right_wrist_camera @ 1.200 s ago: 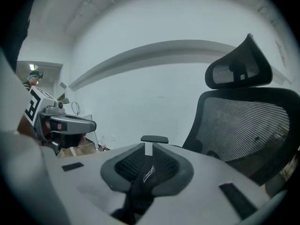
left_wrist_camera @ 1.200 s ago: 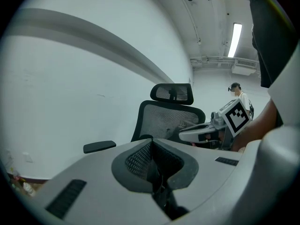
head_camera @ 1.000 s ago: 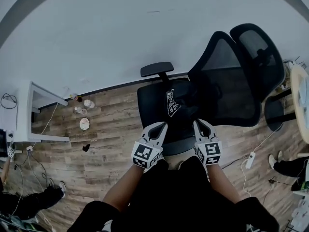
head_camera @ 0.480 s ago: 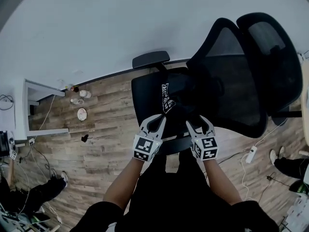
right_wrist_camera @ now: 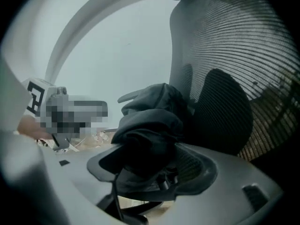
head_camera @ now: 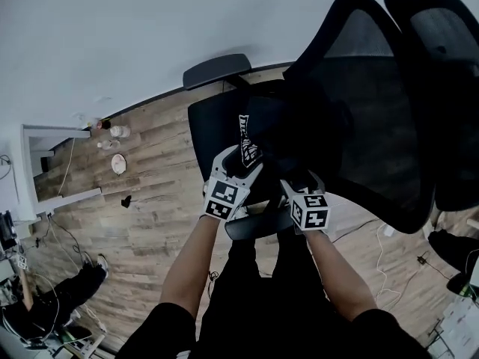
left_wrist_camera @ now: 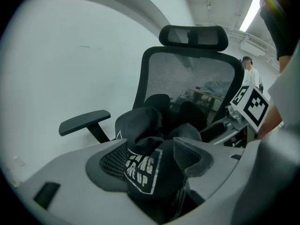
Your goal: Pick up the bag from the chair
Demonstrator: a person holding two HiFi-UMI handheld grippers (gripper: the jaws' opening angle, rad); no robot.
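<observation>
Chair (head_camera: 206,126): grippers (head_camera: 243,163) (head_camera: 303,182) newly open astride bag (head_camera: 273,129)

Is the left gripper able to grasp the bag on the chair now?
Likely yes: the left gripper has just been opening its jaws, and the bag sits between them, unblocked.

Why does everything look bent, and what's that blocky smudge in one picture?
Head view: the wide lens bows the wall and chair. Left gripper view: same bulge, dark corners, ceiling light glares. Right gripper view: the smudge is a privacy mosaic added afterwards; bag looks dark, soft.
</observation>
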